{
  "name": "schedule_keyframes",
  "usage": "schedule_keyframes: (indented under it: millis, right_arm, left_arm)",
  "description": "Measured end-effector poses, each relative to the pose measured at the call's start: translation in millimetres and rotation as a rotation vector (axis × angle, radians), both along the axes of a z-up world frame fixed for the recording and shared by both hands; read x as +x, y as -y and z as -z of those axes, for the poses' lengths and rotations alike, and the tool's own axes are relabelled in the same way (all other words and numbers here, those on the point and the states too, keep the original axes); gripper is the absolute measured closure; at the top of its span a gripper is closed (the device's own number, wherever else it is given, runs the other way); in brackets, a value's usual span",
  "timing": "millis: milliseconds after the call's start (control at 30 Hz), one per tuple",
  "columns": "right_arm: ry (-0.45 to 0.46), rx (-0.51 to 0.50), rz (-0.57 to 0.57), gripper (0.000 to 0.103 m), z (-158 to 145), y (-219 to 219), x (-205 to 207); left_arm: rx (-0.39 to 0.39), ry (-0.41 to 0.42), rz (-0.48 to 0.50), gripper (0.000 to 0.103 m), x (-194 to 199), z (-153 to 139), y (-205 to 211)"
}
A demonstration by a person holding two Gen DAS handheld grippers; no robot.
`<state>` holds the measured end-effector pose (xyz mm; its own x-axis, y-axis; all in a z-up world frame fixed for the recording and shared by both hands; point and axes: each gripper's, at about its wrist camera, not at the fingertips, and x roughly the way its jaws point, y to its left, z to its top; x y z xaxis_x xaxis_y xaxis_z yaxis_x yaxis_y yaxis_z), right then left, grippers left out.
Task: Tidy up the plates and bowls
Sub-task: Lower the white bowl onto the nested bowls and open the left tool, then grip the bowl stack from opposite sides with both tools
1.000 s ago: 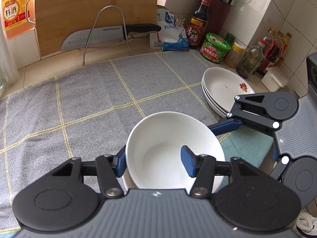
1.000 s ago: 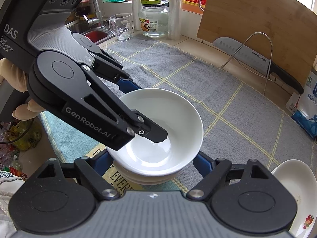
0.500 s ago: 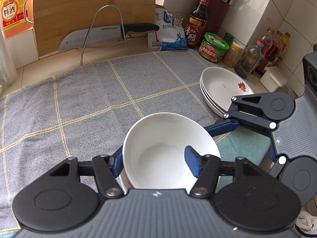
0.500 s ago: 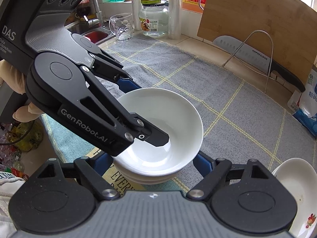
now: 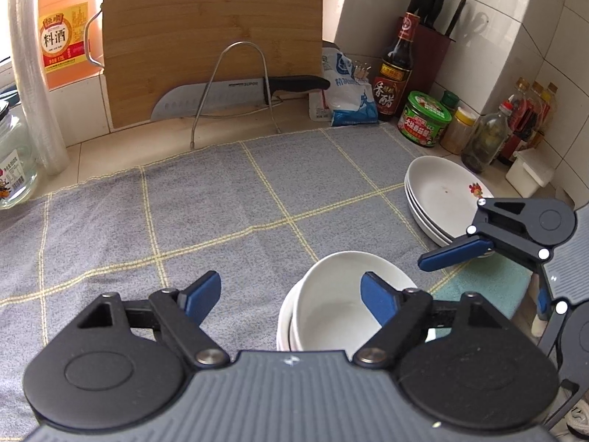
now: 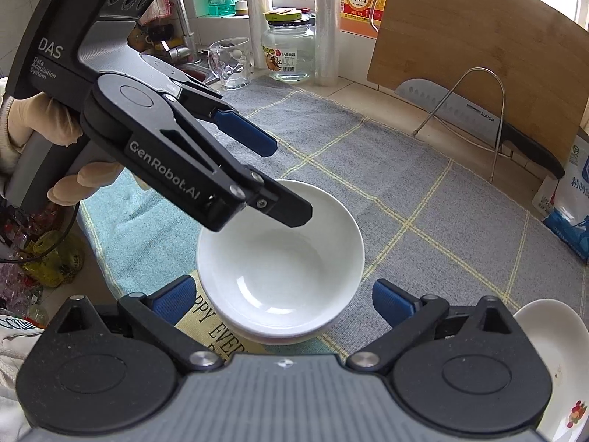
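A stack of white bowls (image 5: pixel 331 309) (image 6: pixel 279 261) sits on the grey checked cloth near the counter's front edge. My left gripper (image 5: pixel 291 291) is open and raised above and left of the stack, touching nothing; it also shows in the right wrist view (image 6: pixel 283 176). My right gripper (image 6: pixel 283 302) is open, its blue pads on either side of the stack without touching it; one of its fingers (image 5: pixel 454 254) shows in the left wrist view. A stack of white plates (image 5: pixel 441 199) (image 6: pixel 552 361) with a small red print lies to the right of the bowls.
A wooden cutting board (image 5: pixel 210 37) and a knife (image 5: pixel 228 95) on a wire rack stand at the back. Sauce bottles and jars (image 5: pixel 427 118) crowd the back right corner. A glass jar (image 6: pixel 289 51), a glass mug (image 6: pixel 230 59) and a sink tap (image 6: pixel 180 29) stand at the left.
My left gripper has let go of the top bowl, opened wide and lifted up and to the left. The bowl now rests on the stack. My right gripper has barely moved.
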<state>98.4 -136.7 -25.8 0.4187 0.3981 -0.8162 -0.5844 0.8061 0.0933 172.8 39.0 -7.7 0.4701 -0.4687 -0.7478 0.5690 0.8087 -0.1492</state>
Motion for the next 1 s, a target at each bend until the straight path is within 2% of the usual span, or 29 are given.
schedule_keyframes:
  millis: [133,267,333,433,600,867,1000]
  right_arm:
    - [0.017,0.003,-0.012,0.000,0.3,4.1,-8.7]
    - [0.036,-0.028,-0.049,0.000,7.8,8.8,-19.9]
    - [0.034,-0.046,-0.066,0.000,15.6,10.2,-24.0]
    - [0.021,-0.072,-0.075,0.000,30.9,10.6,-24.4]
    - [0.014,-0.116,-0.084,0.000,53.4,5.9,-16.5]
    - [0.017,-0.159,-0.114,0.000,66.5,-6.7,-3.3]
    - [0.020,-0.172,-0.162,0.000,68.7,-11.4,0.7]
  left_arm:
    - [-0.017,0.039,0.002,0.020,-6.6,-2.9,-16.4]
    - [-0.058,0.109,0.044,0.007,-28.7,-9.5,-36.8]
    - [-0.054,0.124,0.071,0.007,-38.1,-9.0,-43.3]
    - [-0.012,0.130,0.138,0.007,-51.7,-1.8,-45.7]
    - [0.054,0.099,0.227,0.006,-59.9,30.3,-36.2]
    - [0.201,0.148,0.425,0.007,-56.8,79.0,-4.5]
    - [0.216,0.153,0.494,0.008,-49.0,87.2,3.2]
